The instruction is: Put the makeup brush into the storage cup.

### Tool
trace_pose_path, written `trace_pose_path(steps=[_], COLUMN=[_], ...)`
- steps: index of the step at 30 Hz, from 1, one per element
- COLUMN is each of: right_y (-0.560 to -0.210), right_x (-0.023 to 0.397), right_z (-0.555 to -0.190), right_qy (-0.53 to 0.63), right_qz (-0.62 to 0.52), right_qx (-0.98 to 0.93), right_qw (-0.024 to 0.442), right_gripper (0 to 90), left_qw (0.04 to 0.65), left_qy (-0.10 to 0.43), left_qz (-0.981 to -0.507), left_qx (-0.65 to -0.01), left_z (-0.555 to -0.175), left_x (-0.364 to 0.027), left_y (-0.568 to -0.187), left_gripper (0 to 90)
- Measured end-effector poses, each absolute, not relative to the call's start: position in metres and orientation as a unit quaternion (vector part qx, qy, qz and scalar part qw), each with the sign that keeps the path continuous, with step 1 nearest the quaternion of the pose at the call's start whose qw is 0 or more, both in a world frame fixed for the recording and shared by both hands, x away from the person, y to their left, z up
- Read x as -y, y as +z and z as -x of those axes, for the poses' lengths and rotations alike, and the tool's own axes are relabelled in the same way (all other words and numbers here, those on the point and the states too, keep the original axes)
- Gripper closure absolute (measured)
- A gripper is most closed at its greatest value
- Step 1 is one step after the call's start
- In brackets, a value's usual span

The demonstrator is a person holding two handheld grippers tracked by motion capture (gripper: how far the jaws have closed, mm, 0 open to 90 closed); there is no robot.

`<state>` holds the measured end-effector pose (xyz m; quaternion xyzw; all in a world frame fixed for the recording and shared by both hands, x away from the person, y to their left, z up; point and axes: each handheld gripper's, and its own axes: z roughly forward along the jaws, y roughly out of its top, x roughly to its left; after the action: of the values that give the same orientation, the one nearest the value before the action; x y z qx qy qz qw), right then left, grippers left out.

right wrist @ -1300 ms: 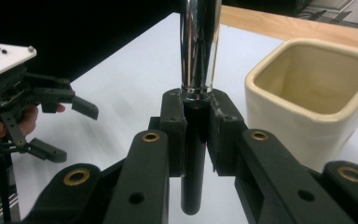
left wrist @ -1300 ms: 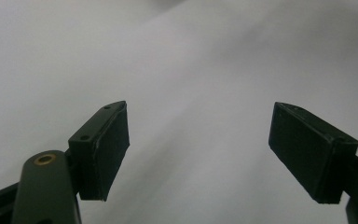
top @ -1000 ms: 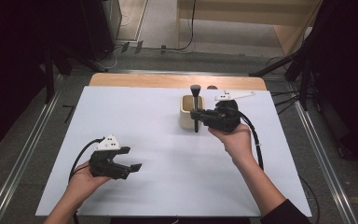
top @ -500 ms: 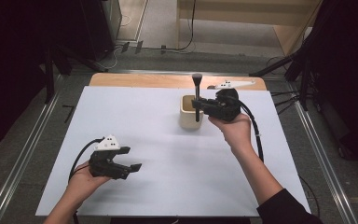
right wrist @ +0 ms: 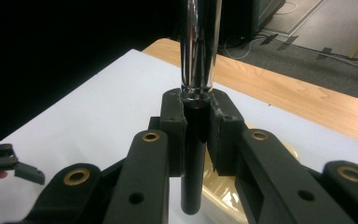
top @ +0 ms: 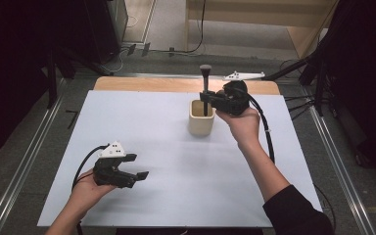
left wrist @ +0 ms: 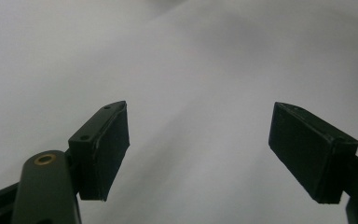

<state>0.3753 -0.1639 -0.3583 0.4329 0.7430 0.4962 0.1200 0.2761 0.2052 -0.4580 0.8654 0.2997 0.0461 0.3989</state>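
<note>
our right gripper (top: 206,99) clamps the black-handled, chrome-ferruled makeup brush (top: 205,83), handle tip at the cream ceramic cup (top: 200,125); lowering and release remain. left gripper (top: 139,166) gapes empty.

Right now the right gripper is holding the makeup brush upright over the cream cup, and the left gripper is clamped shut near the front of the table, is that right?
One thing is off: the left gripper is open, not clamped shut. The left gripper view shows its jaws wide apart with nothing between them. The rest holds: the right gripper grips the makeup brush upright over the cream cup.
</note>
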Motion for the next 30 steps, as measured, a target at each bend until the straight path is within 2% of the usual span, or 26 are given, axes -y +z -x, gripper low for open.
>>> trace_pose_path(steps=[7,30], right_y=[-0.360,-0.382], right_x=[0.167,0.163], right_z=[-0.384,-0.405], right_qy=[0.502,0.502], right_qz=[-0.440,-0.469], right_qx=[-0.730,-0.703], right_qw=[0.146,0.184], right_gripper=[79.5,79.4], left_qw=[0.399,0.402], left_qy=[0.044,0.043], left_qz=[-0.866,-0.865], left_qx=[-0.297,-0.297], left_z=[-0.276,-0.277], left_x=[-0.205,-0.205], left_y=[-0.458,-0.458], left_gripper=[20.9,20.9])
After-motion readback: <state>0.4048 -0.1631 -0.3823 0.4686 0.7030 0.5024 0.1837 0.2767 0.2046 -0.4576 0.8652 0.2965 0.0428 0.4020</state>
